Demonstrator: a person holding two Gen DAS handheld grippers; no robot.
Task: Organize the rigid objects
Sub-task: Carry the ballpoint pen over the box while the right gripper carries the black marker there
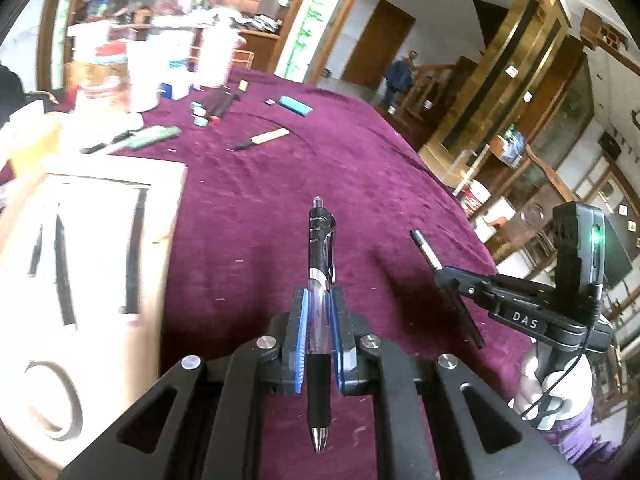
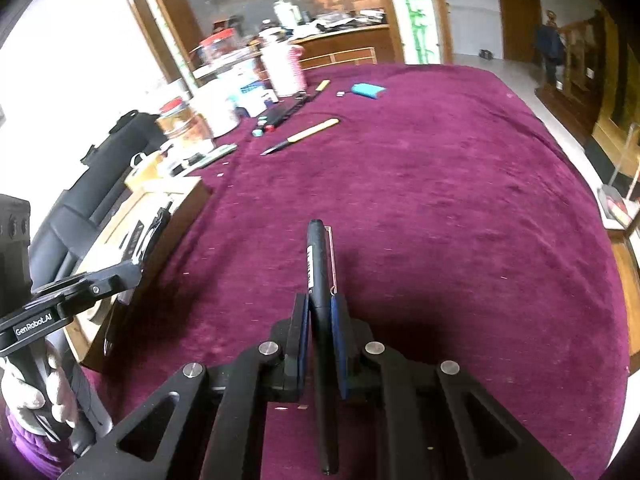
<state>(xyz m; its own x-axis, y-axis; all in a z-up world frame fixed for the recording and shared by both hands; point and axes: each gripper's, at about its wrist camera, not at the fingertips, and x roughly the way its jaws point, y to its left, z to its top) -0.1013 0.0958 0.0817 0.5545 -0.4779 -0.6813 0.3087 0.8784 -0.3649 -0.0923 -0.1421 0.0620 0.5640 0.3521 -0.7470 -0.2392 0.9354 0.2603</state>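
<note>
Gripped lengthwise, a clear pen (image 1: pixel 320 280) is pinched by the left hand-held gripper (image 1: pixel 320 320), a black pen (image 2: pixel 320 276) by the right hand-held gripper (image 2: pixel 320 328), both above the surface (image 2: pixel 440 200), probably for the wooden box (image 2: pixel 160 212) at 10 o'clock.

A maroon-clothed table (image 2: pixel 440 184) carries a yellow-handled knife (image 2: pixel 304 135), blue lighter (image 2: pixel 368 90) and jars (image 2: pixel 185 126).

Daylight is flooding both views; white wall (image 2: pixel 80 40) is glaring out; tablecloth (image 2: pixel 440 200) is carrying soft shadows; fisheye edges are bending, vignetting; box (image 1: pixel 80 260) is blurring.
</note>
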